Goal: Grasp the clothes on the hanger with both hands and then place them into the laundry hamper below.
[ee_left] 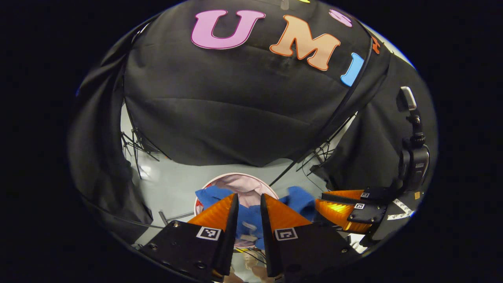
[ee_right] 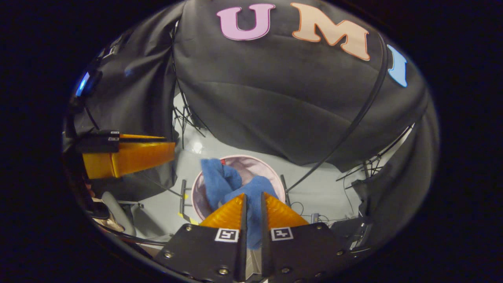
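Note:
The blue garment (ee_right: 224, 182) hangs over the round pink-lined hamper (ee_right: 257, 165) on the floor below. My right gripper (ee_right: 253, 198) is shut on a fold of it, and blue cloth runs down between its orange fingers. In the left gripper view, my left gripper (ee_left: 249, 200) hovers above the hamper (ee_left: 243, 182) with a narrow gap between its fingers. The garment (ee_left: 247, 218) shows through that gap, lower down, and no cloth hangs from this gripper. The right gripper (ee_left: 334, 208) is close by on the right, with blue cloth at its tip. The left gripper (ee_right: 173, 151) sits left of the cloth, apart from it.
Black cloth walls (ee_left: 243, 118) enclose the booth behind the hamper. Thin stand legs and cables (ee_right: 184, 118) rest on the grey floor (ee_right: 326, 188) at both sides. A person's hand (ee_right: 104, 222) shows at the lower left of the right gripper view.

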The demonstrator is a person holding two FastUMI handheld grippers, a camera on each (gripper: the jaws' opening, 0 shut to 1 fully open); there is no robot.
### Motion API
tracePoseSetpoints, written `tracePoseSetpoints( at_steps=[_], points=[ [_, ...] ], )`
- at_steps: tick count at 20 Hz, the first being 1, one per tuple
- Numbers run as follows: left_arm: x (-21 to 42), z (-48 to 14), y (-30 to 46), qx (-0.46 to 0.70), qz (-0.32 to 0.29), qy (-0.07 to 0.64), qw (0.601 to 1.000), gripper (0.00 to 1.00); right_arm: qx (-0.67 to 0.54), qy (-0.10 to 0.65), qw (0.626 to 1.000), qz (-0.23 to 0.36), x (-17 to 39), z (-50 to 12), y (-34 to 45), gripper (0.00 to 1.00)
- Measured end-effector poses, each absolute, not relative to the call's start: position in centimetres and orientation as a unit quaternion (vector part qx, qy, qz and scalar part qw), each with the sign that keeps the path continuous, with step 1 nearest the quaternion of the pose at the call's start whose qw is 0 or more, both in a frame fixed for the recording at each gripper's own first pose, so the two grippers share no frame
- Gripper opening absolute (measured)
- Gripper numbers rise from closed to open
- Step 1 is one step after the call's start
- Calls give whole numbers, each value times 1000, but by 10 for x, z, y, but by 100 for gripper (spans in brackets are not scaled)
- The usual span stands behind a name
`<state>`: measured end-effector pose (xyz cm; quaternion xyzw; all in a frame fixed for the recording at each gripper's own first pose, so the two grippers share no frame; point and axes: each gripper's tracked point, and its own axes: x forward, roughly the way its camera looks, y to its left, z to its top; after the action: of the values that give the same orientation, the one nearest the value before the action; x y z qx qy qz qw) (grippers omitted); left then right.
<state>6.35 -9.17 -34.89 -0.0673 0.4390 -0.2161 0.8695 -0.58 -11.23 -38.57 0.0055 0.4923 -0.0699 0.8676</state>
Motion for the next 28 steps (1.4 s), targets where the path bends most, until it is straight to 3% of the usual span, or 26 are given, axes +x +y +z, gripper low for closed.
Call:
tracePoseSetpoints(
  at_steps=[1,15,21,28],
  points=[
    [61,-350,-91,-66,-216,441,869,36,9,491,868,-70,-6,-385,-112,16],
    [60,-333,-79,-56,-207,418,883,36,15,441,895,-62,19,-345,-97,16],
    [85,-251,-88,-49,-215,324,920,35,12,330,940,-84,48,-253,-108,16],
    [102,-108,-117,-49,-246,176,952,35,4,175,978,-115,71,-107,-119,15]
  ],
)
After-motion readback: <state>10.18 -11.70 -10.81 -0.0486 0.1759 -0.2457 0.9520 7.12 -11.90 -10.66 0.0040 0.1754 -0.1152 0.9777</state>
